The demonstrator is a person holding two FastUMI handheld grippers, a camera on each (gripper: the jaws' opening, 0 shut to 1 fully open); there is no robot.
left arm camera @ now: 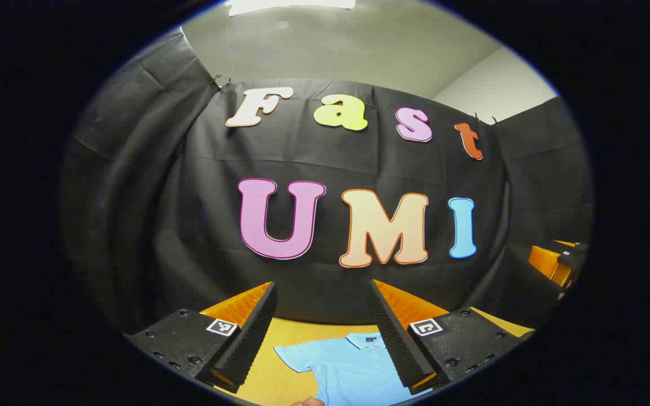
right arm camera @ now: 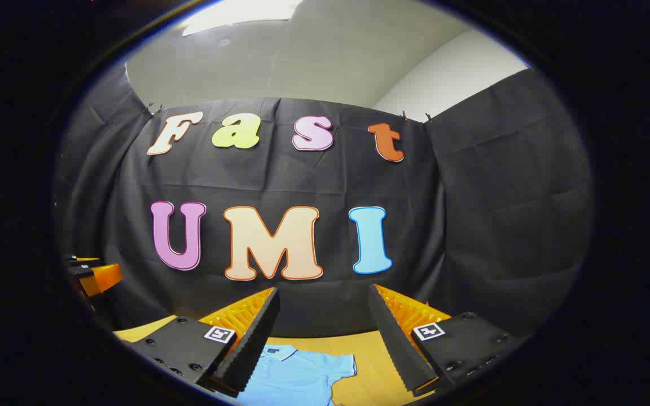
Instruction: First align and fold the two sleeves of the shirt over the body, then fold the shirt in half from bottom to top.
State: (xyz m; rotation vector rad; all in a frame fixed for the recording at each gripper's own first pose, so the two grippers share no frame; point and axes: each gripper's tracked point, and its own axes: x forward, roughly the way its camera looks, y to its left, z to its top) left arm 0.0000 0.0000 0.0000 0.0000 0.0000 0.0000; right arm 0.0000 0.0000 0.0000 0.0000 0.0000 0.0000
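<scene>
A light blue polo shirt lies flat on the wooden table, collar toward the far wall, both short sleeves spread out. In the left gripper view my left gripper is held above it, open and holding nothing; the shirt's left sleeve shows between its fingers. The right gripper view has my right gripper open above the table, with the shirt and its right sleeve low between the fingers. The other gripper appears far off at the edge of each view.
The black cloth wall closes off the back and sides of the booth just beyond the table's far edge. A bit of a hand shows at the bottom of the left gripper view.
</scene>
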